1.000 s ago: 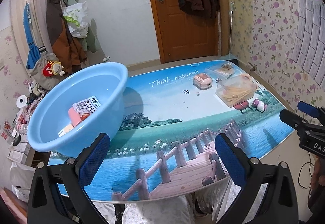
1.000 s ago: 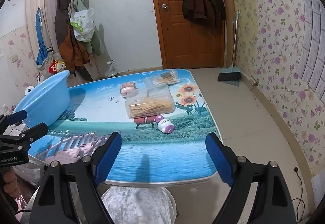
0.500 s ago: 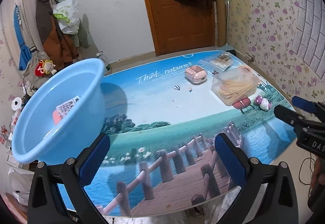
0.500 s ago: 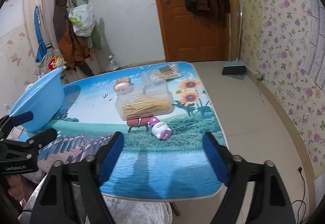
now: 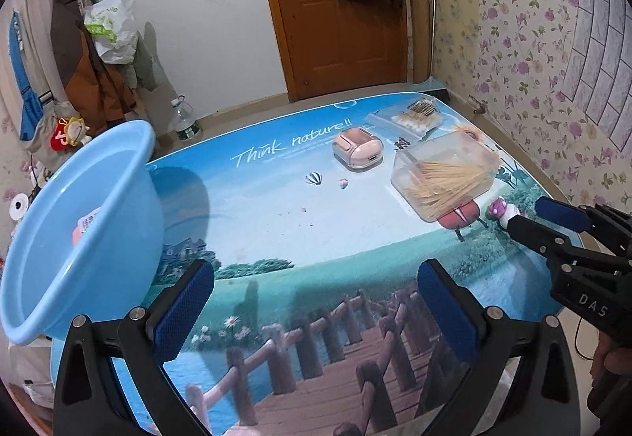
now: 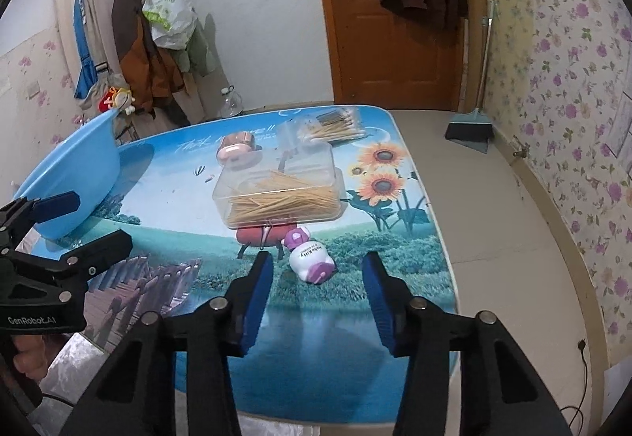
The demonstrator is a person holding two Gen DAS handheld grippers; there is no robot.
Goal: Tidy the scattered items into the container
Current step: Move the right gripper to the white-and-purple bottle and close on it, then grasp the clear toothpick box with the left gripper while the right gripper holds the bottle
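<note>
**Over the worktop's right end: right gripper closing on the small bottle**

Near the right edge of the worktop [image 6: 414, 278], the right gripper [image 6: 316, 289] is now lining up on the small white-and-purple bottle [image 6: 310, 256], which is lying on its side just beyond the fingertips. Half a second ago its fingers were spread wide and the bottle sat further ahead; now the fingers are narrowing, though a clear gap is showing on each side of the bottle and nothing is being pinched yet. That shift suggests the bottle is the next item chosen for pickup.

The left gripper [image 5: 316, 305] is hovering with fingers spread and empty, and its view is swinging away from the blue basin [image 5: 79, 238], which a second ago filled more of its frame. The basin is sitting at the worktop's left end, well apart from the remaining clutter, with a labelled packet [image 5: 89, 222] already showing inside.

Three more things are waiting behind the bottle: the clear toothpick box [image 6: 280, 191] just beside it, the pink case [image 6: 235, 147], and the flat pack of cotton swabs [image 6: 331, 127] at the far edge. By my judgement the tidying is barely underway, and a firm, centred squeeze will matter, since the rounded bottle could roll off the nearby edge.
</note>
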